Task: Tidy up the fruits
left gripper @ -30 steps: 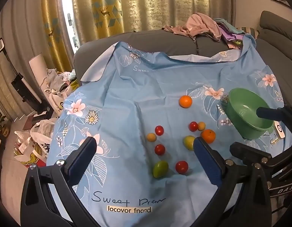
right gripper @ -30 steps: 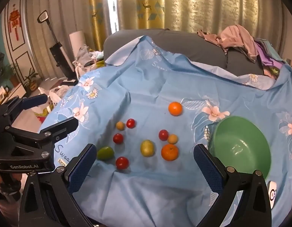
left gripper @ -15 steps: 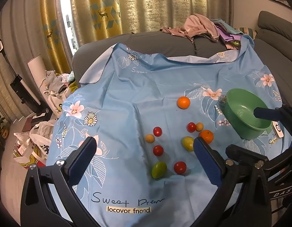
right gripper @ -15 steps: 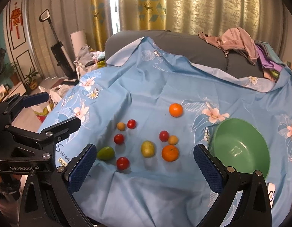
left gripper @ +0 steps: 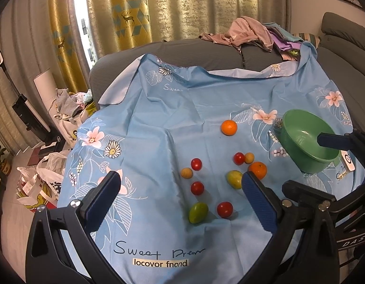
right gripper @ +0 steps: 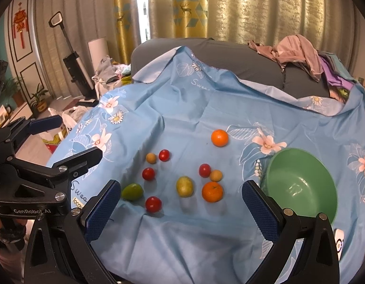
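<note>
Both tongs hanging wide and empty over the blue cloth. Fruit lying loose ahead, green bowl empty, off to the right. Right gripper sitting nearer the bowl-side orange; left gripper facing the green fruit, its long axis tilted.

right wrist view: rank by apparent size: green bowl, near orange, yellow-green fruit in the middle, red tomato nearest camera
1. green bowl, largest by far
2. near orange
3. yellow-green fruit, close to the orange in size, so that order is unsure
4. red tomato, smallest, though nearest the camera
</note>
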